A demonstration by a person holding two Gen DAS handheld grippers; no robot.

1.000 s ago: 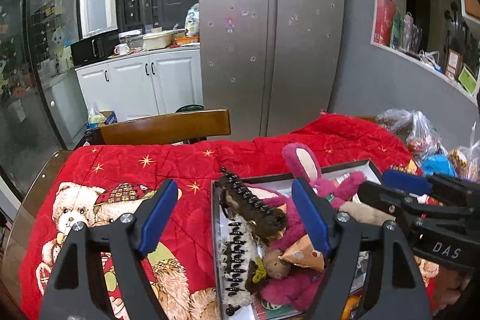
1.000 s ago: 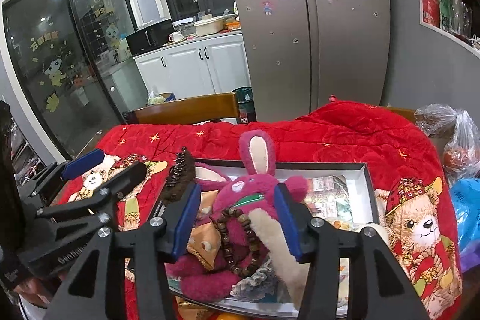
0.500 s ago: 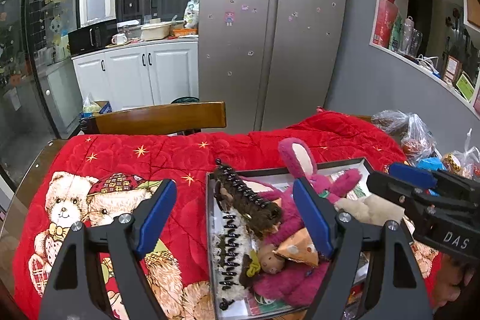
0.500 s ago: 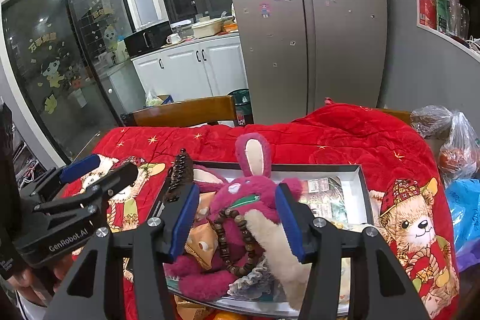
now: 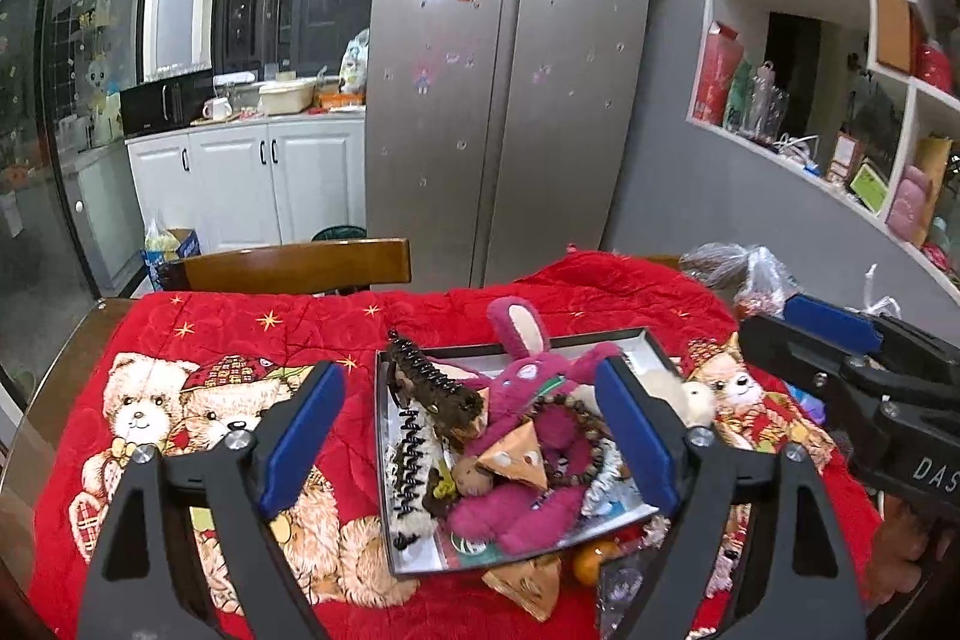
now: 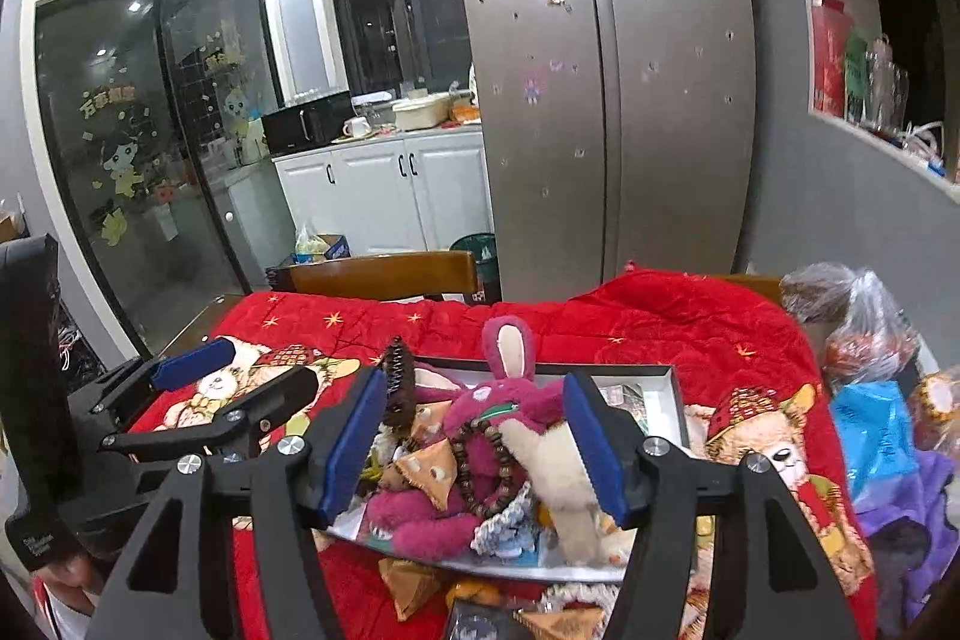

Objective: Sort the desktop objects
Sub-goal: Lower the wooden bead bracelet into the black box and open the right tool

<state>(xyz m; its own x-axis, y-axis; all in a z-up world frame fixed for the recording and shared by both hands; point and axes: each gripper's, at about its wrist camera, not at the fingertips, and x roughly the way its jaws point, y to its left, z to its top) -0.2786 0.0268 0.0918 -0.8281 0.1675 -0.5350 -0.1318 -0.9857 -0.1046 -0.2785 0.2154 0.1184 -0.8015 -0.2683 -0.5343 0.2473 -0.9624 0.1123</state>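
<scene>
Facing tray beyond right tool

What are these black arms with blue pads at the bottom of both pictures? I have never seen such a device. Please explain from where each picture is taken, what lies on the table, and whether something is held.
They are two hand-held grippers; a person holds one in each hand. Each carries a camera that looks forward along its two fingers. One picture comes from the left gripper, the other from the right gripper; each also shows the other gripper at its edge. Both stand open and hold nothing. On the table lies a red blanket with teddy bear prints. On it stands a shallow tray piled with a pink plush rabbit, a wooden bead bracelet, dark hair clips and other small things. Plastic bags lie at the right.
</scene>
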